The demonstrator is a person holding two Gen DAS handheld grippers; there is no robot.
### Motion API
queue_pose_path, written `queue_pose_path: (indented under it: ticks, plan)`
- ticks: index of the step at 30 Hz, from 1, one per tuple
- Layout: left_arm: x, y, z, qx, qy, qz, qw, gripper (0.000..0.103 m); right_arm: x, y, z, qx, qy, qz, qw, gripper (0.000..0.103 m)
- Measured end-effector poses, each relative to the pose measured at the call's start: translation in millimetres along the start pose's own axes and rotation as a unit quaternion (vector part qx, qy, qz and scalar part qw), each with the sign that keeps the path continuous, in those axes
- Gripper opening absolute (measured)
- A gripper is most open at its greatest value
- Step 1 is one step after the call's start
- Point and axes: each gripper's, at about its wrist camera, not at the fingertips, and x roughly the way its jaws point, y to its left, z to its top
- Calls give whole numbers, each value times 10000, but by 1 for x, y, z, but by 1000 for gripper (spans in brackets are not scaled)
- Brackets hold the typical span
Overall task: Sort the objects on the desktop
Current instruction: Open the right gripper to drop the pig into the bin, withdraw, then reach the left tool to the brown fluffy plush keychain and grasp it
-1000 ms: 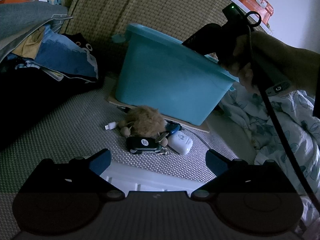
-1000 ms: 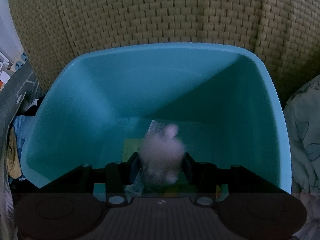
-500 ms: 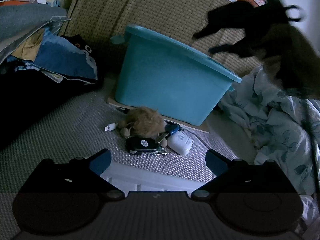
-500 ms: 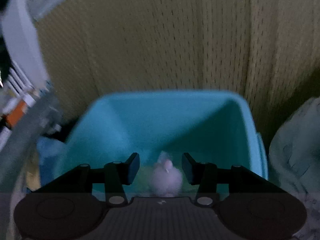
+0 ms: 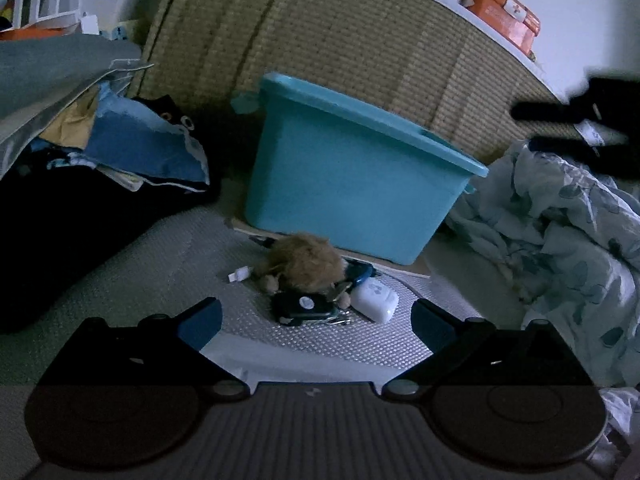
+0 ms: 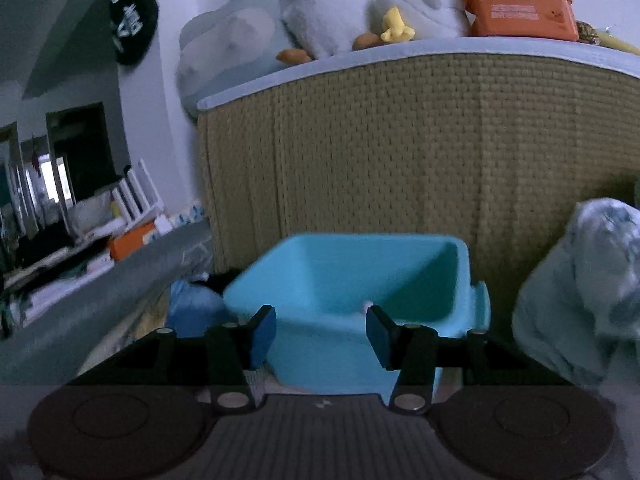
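A teal plastic bin (image 5: 352, 184) stands on the woven mat against a wicker wall. It also shows in the right wrist view (image 6: 360, 280), with a bit of a pale fluffy toy (image 6: 367, 305) just visible inside. In front of the bin lie a brown fluffy toy (image 5: 306, 262), a black car key (image 5: 304, 306), a white case (image 5: 376, 298) and a small white plug (image 5: 239, 274). My left gripper (image 5: 316, 316) is open and empty, low over the mat just short of these things. My right gripper (image 6: 322, 334) is open and empty, held back from the bin; it shows blurred at the far right of the left wrist view (image 5: 576, 128).
A pile of clothes and bags (image 5: 100, 148) lies left of the bin. A floral blanket (image 5: 560, 232) is heaped on the right. A shelf atop the wicker wall holds an orange first-aid box (image 6: 520, 0) and soft toys (image 6: 360, 8).
My right gripper opened and dropped the pale fluffy toy into the bin, then pulled up and back to the right. The left gripper has not moved.
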Motion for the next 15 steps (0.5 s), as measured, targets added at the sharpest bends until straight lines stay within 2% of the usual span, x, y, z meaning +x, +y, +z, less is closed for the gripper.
queue_pose_path:
  ticks: [6, 10, 15]
  plan:
    - [-7, 1, -2, 34, -23, 20, 10000, 103, -5, -9, -41, 52, 207, -202, 9996, 54]
    - [-12, 0, -2, 171, -6, 86, 9998, 103, -4, -24, -73, 431, 381, -320, 9978, 54]
    - [-16, -4, 4, 484, 29, 205, 9986, 103, -11, -46, -114, 1072, 385, -207, 9933, 54]
